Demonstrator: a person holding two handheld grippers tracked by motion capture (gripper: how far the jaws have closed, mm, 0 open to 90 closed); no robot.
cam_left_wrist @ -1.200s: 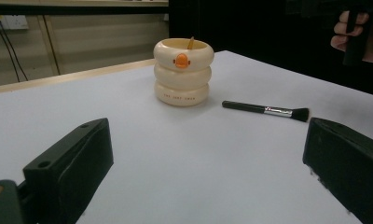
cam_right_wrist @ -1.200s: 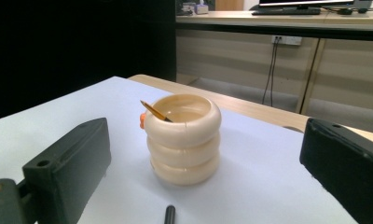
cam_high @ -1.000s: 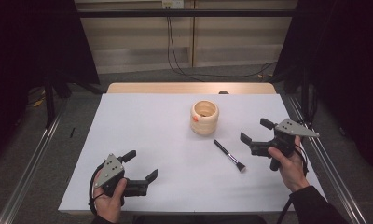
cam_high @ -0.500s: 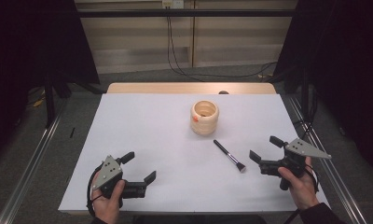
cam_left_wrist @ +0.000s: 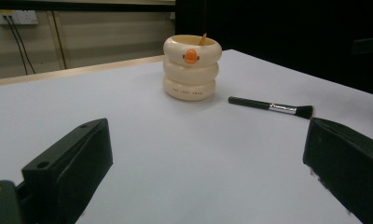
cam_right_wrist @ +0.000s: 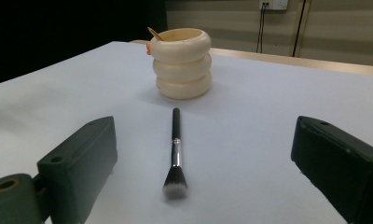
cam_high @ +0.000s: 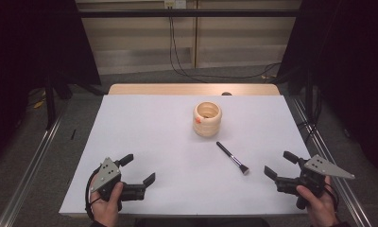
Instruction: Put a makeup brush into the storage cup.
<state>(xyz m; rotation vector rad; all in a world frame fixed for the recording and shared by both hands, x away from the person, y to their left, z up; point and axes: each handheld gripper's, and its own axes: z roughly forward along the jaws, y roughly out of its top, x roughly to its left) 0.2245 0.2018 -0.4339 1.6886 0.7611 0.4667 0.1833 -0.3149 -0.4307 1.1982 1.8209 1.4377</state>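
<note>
Right claw [cam_high: 278, 165] held wide open, empty, lined up on brush [cam_high: 232, 158] at 10 o'clock, ready for pickup; left claw [cam_high: 138, 170] open, empty.

You look down from above and forward; your two gripper views sit low, both facing the cream holder [cam_left_wrist: 192, 68] mid-frame.

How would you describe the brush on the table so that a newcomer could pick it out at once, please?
On the white table, find the cream ringed cup near the far middle. Just in front of it, toward the right gripper, lies the brush: a slim black handle, silver ferrule and dark bristles, the only thing lying flat.
</note>
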